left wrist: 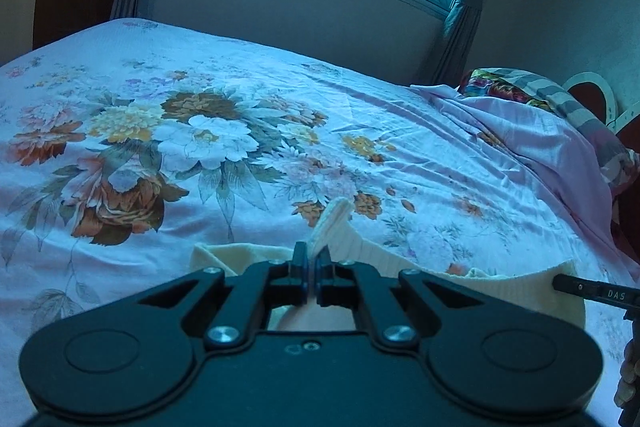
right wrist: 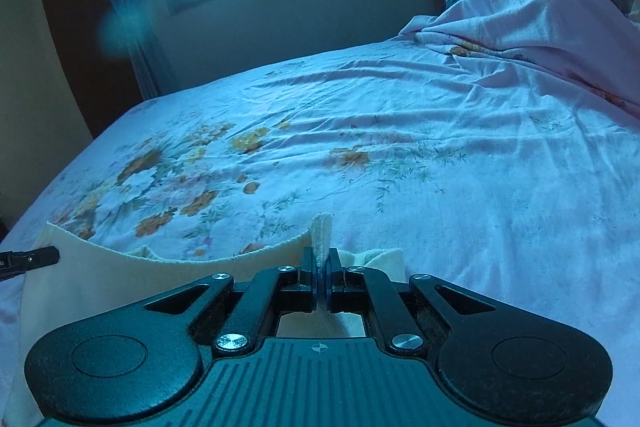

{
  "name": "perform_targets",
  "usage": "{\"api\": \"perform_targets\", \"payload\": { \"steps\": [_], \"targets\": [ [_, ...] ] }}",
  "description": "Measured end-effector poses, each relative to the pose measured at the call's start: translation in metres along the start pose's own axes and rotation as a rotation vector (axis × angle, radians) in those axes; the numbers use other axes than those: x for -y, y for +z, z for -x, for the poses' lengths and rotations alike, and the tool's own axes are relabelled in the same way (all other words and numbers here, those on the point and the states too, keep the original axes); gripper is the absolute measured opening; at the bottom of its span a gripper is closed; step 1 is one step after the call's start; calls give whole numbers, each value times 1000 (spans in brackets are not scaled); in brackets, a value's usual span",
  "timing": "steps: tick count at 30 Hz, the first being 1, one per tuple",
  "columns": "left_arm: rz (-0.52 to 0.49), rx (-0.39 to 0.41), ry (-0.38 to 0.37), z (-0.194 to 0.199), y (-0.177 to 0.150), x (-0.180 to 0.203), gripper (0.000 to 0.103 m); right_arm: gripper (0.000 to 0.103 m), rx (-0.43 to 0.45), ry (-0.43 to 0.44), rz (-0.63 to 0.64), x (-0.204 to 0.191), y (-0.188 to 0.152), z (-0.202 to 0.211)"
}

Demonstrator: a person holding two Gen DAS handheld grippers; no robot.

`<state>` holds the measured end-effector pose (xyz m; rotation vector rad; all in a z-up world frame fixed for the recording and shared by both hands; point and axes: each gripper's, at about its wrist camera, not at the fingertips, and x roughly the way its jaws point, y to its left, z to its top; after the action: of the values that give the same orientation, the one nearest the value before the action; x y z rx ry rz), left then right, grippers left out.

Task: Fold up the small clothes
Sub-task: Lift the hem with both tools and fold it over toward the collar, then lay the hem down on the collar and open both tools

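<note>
While both jaws pinch cream garment (left wrist: pixel 400 259) | lower part hidden | bed (right wrist: pixel 440 167)

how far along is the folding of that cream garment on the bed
Done: both grips are made. The left gripper and right gripper are each shut on a corner of the cream garment, its edge stretched between them above the floral bedsheet.

In hand: the garment is held up by that edge.

Left: no finished fold shows; it probably still has to be laid over, creased and released.
</note>
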<state>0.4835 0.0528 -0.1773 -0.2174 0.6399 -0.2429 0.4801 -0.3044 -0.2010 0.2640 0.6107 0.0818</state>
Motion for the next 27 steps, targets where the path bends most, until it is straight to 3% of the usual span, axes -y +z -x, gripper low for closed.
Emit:
{"api": "perform_targets", "payload": {
  "steps": [5,8,10,12,15,18,22,24,27],
  "targets": [
    [-9,-40,59,-32,-11,-6,2,3,-38,-80,28,7,-9,-40],
    [-27,-147,87,-54,-22,-10,7,3,-112,-114,48,13,-19,-60],
    [-66,-139,105,-51,-25,-8,8,3,-110,-126,64,12,-18,-59],
    [-52,-148,109,-42,-21,-7,19,4,-99,-137,49,12,-12,-50],
    [-41,-123,106,-17,-19,-5,24,9,-48,-165,55,9,-9,-24],
    [-89,-85,94,6,-26,5,36,10,-10,-110,90,-7,-14,-2],
    [-151,-131,107,-8,-36,20,39,10,-76,-110,158,-28,-28,-15],
    [-127,-177,147,-24,-43,9,40,10,-153,-173,157,-21,-39,-31],
    [-133,-183,150,-15,-46,7,39,11,-165,-152,135,-9,-44,-28]
  ]
}}
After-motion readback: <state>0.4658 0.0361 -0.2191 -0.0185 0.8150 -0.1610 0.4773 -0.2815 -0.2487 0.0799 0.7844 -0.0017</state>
